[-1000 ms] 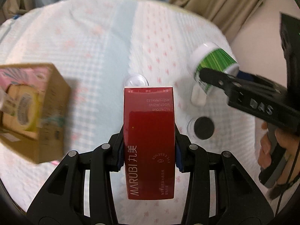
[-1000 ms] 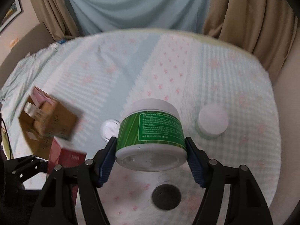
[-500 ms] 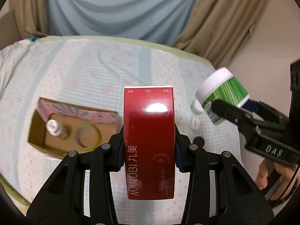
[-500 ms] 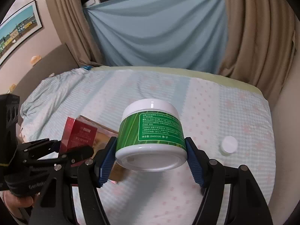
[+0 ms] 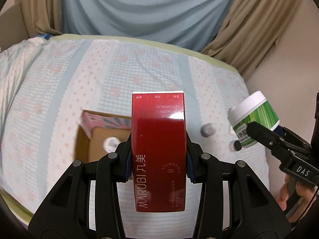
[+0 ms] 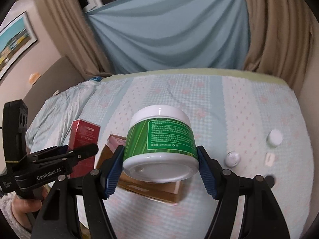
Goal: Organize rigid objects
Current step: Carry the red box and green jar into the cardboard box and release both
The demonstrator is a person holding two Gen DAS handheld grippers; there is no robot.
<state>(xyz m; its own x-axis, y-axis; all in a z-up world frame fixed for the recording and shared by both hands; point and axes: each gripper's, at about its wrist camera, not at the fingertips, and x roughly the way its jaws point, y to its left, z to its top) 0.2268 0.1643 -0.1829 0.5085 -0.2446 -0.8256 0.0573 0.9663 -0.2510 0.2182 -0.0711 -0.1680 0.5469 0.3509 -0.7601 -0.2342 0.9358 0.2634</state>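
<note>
Jaws: left gripper [image 5: 158, 159] clamped on red box [image 5: 159, 149] — glossy, "MARUBI" lettering, frame centre | right gripper [image 6: 160, 166] clamped on green jar [image 6: 161, 141] — white lid, striped label, centre | carton [image 5: 99, 137] open on bedspread [image 5: 139, 75], left of centre, behind box

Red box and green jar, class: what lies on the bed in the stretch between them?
In the left wrist view, a small pale cap lies on the bedspread between the red box and green jar.
</note>
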